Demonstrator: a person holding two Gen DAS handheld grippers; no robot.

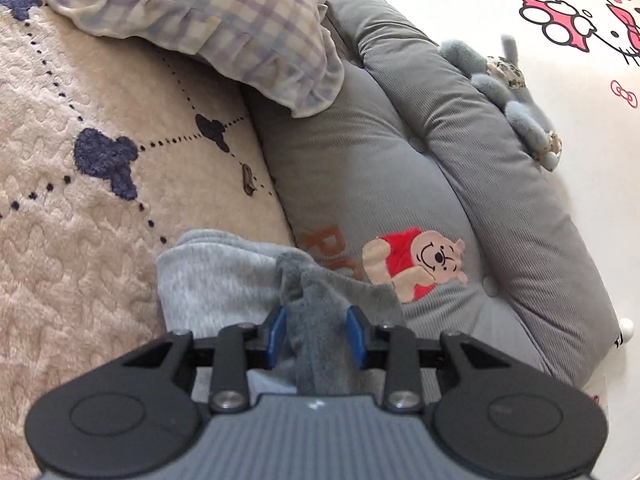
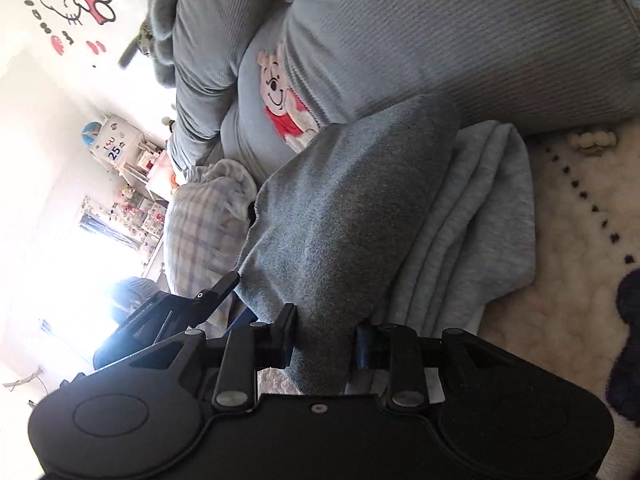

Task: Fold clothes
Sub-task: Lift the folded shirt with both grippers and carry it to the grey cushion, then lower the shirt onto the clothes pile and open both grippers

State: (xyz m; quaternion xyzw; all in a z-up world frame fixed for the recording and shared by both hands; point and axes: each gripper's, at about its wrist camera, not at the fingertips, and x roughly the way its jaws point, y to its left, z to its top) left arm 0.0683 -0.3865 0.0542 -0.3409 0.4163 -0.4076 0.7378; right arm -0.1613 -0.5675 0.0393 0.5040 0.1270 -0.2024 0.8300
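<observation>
A dark grey garment (image 1: pixel 320 280) runs between the blue pads of my left gripper (image 1: pixel 317 330), which is shut on a bunched fold of it. Under it lies a folded light grey garment (image 1: pixel 212 276) on the cream blanket. In the right wrist view the same dark grey garment (image 2: pixel 344 208) stretches forward from my right gripper (image 2: pixel 326 344), whose jaws are shut on its near end. It lies draped over the stacked light grey garment (image 2: pixel 480 220). The left gripper's body (image 2: pixel 192 308) shows at the cloth's left edge.
A grey cushion with a bear picture (image 1: pixel 400 160) leans against the white wall behind the clothes. A plaid pillow (image 1: pixel 224 20) lies on the cream blanket (image 1: pixel 80 200). A grey plush toy (image 1: pixel 516 92) sits on the cushion's top. A cluttered shelf (image 2: pixel 132 160) stands further back.
</observation>
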